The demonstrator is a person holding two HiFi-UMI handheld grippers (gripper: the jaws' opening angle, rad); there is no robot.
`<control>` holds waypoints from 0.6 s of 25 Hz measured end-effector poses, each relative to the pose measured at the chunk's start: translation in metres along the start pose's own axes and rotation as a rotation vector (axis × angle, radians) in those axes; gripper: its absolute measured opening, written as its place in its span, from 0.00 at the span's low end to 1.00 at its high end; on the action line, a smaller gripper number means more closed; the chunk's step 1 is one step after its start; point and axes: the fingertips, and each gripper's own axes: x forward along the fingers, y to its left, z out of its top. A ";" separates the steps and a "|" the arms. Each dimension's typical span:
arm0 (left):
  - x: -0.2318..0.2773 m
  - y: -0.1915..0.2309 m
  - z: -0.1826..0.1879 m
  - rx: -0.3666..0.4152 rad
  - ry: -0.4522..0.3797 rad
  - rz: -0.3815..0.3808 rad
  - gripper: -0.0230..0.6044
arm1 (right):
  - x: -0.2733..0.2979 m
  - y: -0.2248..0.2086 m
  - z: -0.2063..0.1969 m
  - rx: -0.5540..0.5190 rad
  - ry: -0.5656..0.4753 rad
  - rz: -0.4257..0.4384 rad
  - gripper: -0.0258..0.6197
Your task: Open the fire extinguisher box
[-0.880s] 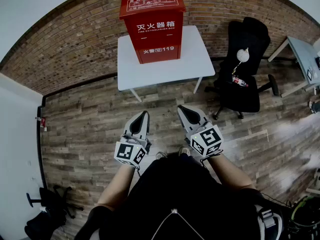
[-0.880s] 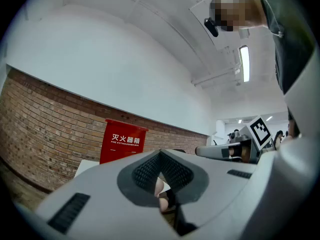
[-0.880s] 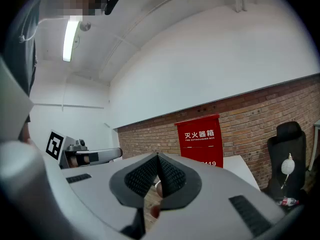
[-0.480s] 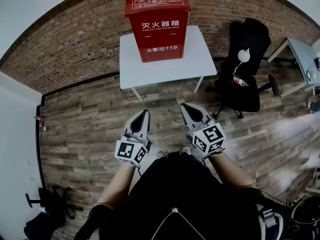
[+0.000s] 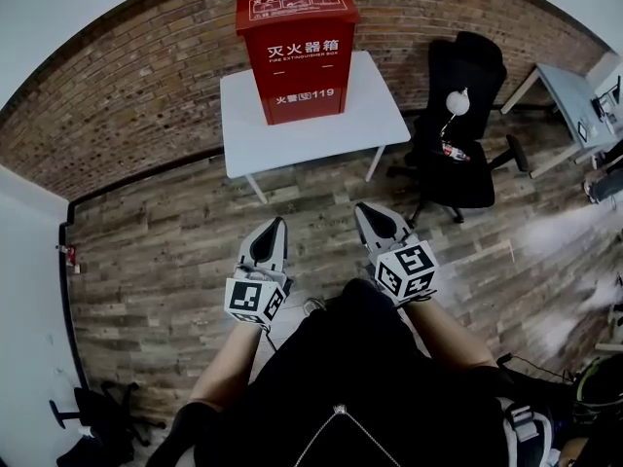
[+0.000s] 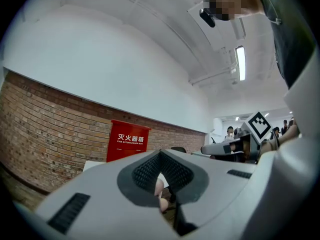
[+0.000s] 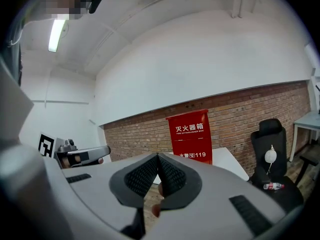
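Observation:
A red fire extinguisher box (image 5: 300,54) with white lettering stands upright and closed on a white table (image 5: 310,125) against the brick wall. It also shows far ahead as the box (image 6: 127,142) in the left gripper view and the box (image 7: 191,137) in the right gripper view. My left gripper (image 5: 280,224) and right gripper (image 5: 362,210) are held close in front of my body, well short of the table. Both point toward the box with jaws shut and nothing between them.
A black office chair (image 5: 458,134) with a white object and a bottle on it stands right of the table. A grey desk (image 5: 569,95) is at the far right. Wooden floor (image 5: 165,251) lies between me and the table. Dark gear (image 5: 92,412) sits at lower left.
The view has shifted slightly: the table and box sit a little further left and the chair nearer the centre. Both grippers stay shut in about the same place.

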 end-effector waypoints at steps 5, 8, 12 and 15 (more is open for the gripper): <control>-0.008 0.002 -0.008 -0.015 0.007 -0.013 0.11 | -0.007 0.008 -0.008 0.002 0.014 -0.025 0.07; -0.006 0.004 -0.011 -0.020 0.006 -0.018 0.11 | -0.008 0.003 -0.013 0.005 0.028 -0.043 0.07; 0.000 0.015 -0.009 -0.021 0.007 -0.015 0.11 | 0.005 -0.003 -0.008 0.020 0.018 -0.051 0.07; 0.006 0.024 -0.009 -0.014 0.012 -0.003 0.11 | 0.020 -0.006 -0.005 0.021 0.010 -0.040 0.07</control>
